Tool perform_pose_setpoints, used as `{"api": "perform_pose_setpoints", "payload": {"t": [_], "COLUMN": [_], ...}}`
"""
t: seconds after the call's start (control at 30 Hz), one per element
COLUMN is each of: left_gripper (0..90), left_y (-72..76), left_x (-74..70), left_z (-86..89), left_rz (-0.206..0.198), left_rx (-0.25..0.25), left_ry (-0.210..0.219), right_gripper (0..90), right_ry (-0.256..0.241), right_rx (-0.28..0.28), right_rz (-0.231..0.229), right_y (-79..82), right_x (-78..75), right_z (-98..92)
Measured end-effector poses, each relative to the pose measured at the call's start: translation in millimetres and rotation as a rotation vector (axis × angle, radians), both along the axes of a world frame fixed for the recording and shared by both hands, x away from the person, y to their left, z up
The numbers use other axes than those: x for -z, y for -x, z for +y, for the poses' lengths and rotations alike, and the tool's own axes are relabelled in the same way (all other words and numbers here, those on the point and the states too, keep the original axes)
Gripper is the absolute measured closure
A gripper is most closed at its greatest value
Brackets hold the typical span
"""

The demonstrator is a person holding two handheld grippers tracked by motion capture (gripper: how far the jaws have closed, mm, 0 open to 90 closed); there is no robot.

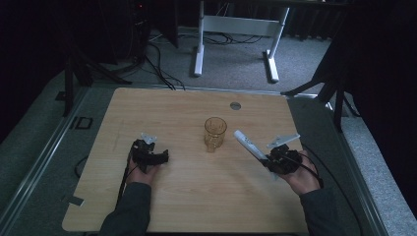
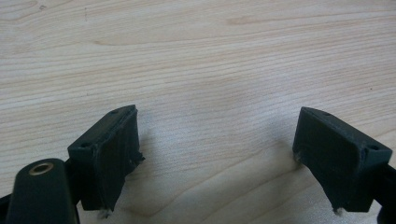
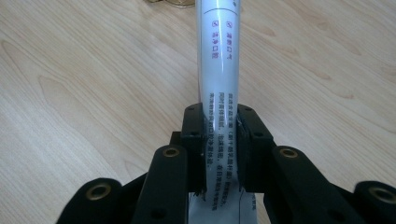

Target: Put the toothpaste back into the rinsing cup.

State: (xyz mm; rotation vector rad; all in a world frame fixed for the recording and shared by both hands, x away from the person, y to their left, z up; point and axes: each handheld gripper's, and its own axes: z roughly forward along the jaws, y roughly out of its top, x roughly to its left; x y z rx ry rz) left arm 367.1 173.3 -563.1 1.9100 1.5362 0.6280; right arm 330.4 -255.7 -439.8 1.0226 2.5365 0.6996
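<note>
right gripper (image 1: pixel 266 159) pinches tube (image 1: pixel 244 142) | tube points at cup (image 1: pixel 215 132), mid-worktop | left gripper (image 2: pixel 217 154) spread, idle

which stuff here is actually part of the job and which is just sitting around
In the job:
white tube, clamped in the right gripper
amber glass mug, toward which the tube points

Idle or lying about:
left gripper, open over bare table
white desk frame behind
</note>
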Motion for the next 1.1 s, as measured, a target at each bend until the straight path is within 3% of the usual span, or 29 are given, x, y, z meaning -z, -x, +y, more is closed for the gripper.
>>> {"api": "perform_pose_setpoints", "payload": {"t": [1.1], "left_gripper": [14.8], "left_y": [-0.1], "left_x": [0.0], "left_z": [0.0], "left_rz": [0.000], "left_rx": [0.002], "left_ry": [0.000], "right_gripper": [75.7], "right_ry": [0.017], "right_rx": [-0.032], "right_rz": [-0.014], "right_y": [-19.1], "right_x": [-20.9], "right_z": [15.8]}}
